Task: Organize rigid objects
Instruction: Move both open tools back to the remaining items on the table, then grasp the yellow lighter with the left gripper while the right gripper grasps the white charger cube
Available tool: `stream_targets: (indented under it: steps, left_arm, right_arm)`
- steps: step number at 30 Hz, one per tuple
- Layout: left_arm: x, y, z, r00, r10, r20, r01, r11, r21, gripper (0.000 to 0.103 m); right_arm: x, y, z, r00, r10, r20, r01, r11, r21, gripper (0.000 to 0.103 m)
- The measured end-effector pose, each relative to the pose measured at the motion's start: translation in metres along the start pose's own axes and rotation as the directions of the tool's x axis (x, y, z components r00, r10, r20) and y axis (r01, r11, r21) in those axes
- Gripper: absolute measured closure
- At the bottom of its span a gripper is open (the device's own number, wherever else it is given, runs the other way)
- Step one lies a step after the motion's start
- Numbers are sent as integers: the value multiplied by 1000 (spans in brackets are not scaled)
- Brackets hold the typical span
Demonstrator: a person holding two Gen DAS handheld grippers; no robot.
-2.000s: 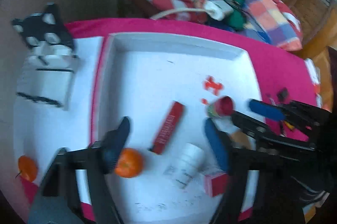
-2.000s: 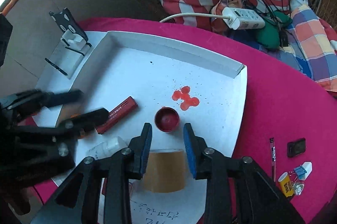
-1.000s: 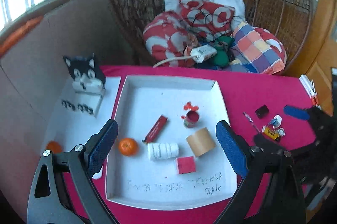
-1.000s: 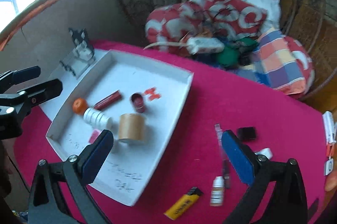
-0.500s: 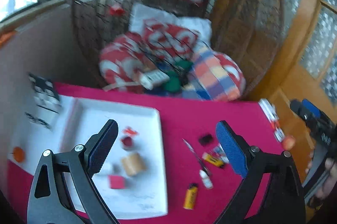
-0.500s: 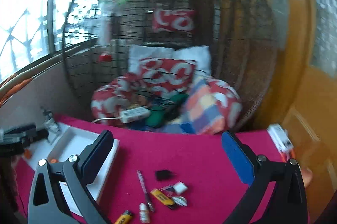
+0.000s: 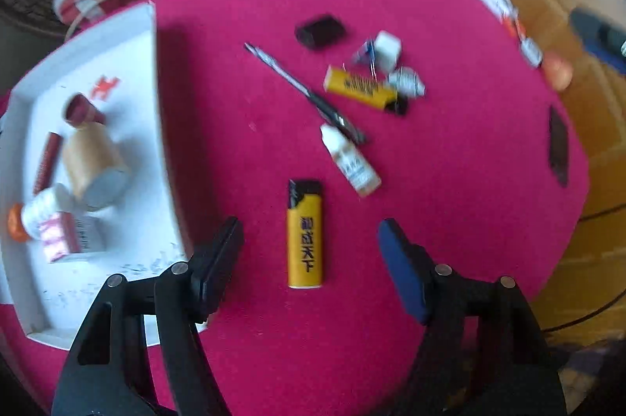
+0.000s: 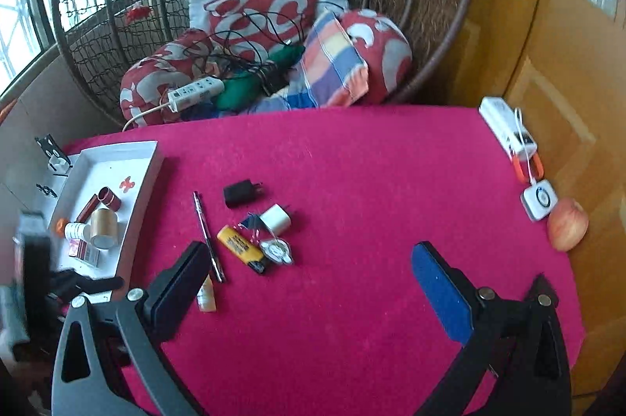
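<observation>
The left gripper (image 7: 307,247), having swung from the tray (image 7: 156,71), is closing empty around the lighter (image 7: 305,234) (likely next pick); right gripper (image 8: 309,283) hovering wide open, empty.

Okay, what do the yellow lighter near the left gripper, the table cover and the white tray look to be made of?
Yellow lighter: probably plastic, smooth with printed black lettering and a dark cap. Table cover: looks like matte felt-like fabric with a fuzzy magenta surface and no shine. White tray: maybe painted board or plastic, flat white with thin upright walls; hard to tell.

Pink table (image 7: 450,181), lighter (image 7: 304,234), tray (image 7: 154,95)
</observation>
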State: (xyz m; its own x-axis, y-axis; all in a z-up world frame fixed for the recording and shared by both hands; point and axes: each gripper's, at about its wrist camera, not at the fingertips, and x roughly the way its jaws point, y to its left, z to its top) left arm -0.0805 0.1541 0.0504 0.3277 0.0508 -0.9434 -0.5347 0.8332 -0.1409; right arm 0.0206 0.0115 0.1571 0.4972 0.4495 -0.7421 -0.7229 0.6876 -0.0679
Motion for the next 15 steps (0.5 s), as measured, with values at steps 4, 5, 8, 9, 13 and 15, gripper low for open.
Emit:
stream_targets:
  steps: [4, 5, 8, 9, 13, 15]
  left_arm:
    - [21, 5, 2, 999, -12, -39, 9, 998, -59, 31]
    - [26, 6, 2, 999, -23, -44, 20, 997, -73, 31]
    - [35, 3, 3, 999, 11, -53, -14, 998, -56, 31]
    - [38, 3, 2, 998, 23, -58, -27, 998, -59, 31]
    - [44, 3, -1, 997, 38, -60, -42, 996, -78, 31]
    - [45, 0, -1, 997, 47, -62, -51, 997, -61, 32]
  right_arm:
    - [2, -8, -5, 1000, 13, -13, -13, 1000, -23, 0]
    - [4, -10, -7, 999, 25, -22, -26, 999, -27, 0]
    - [12, -16, -11, 997, 49, -52, -51, 998, -37, 1]
    - [14, -17, -12, 997, 58, -58, -60, 997, -43, 1]
    - [29, -14, -15, 985, 129, -115, -137, 988, -71, 15]
    - [37, -11, -16, 977, 164, -138, -176, 981, -80, 17]
